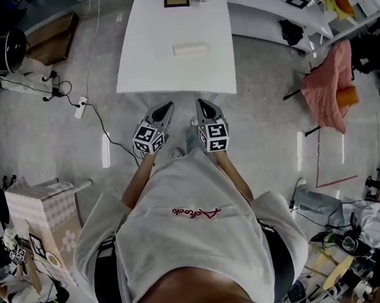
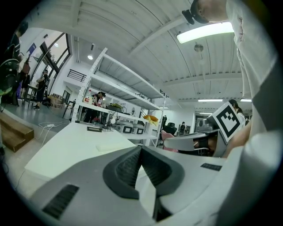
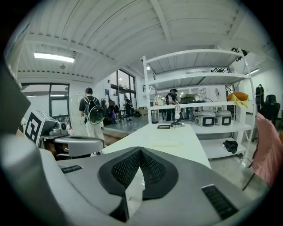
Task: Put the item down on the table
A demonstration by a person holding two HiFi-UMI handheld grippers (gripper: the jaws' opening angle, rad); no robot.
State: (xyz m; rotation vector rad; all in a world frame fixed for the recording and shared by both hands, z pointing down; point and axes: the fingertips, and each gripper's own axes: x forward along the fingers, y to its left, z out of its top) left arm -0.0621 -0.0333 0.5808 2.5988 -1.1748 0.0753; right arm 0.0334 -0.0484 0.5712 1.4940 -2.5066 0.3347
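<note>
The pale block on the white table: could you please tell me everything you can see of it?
The pale block is a small cream-white oblong with soft, rounded edges; its material is too small to tell. It lies flat near the middle of the white table, long side across it, slightly tilted. Only the tabletop touches it, and nothing lies on it.

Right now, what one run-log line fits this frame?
left gripper: shut, empty | right gripper: shut, empty | both short of white table | pale folded item: on table, untouched
</note>
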